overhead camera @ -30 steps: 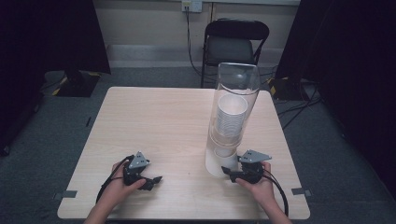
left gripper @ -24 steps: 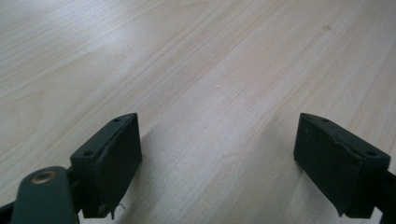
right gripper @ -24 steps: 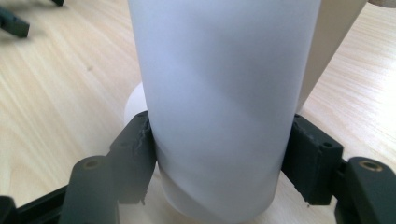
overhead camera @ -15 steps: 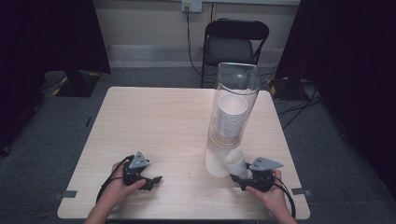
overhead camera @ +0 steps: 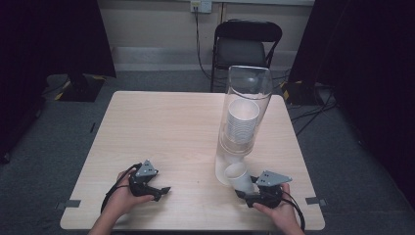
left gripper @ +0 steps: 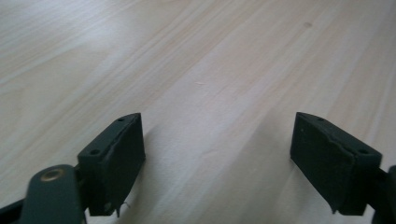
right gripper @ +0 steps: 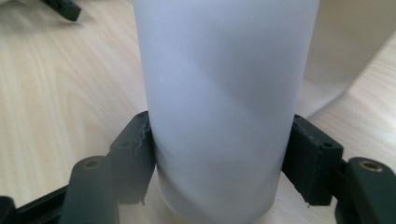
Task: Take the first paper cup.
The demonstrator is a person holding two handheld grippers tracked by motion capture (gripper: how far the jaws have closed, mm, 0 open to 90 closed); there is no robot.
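Wooden table (overhead camera: pixel 161 127), pale and square, on a grey carpet with a black folding chair (overhead camera: pixel 247 46) behind the far edge. Tall clear tube (overhead camera: pixel 243 122) upright on the table's right half, holding a stack of white cups (overhead camera: pixel 241 125) in its upper part. Single white cup (overhead camera: pixel 240 177) at the foot of the tube, tilted with its mouth up and toward the tube, apparently touching the tube's base. Right gripper (overhead camera: pixel 250 190) near the table's front right edge, jaws clamped on that cup from both sides; in the right gripper view, cup wall (right gripper: pixel 219 107) pressed between the two black pads. Left gripper (overhead camera: pixel 164 190) resting near the front left edge, well apart from the tube, jaws spread wide over bare wood (left gripper: pixel 210 70) with nothing between them.
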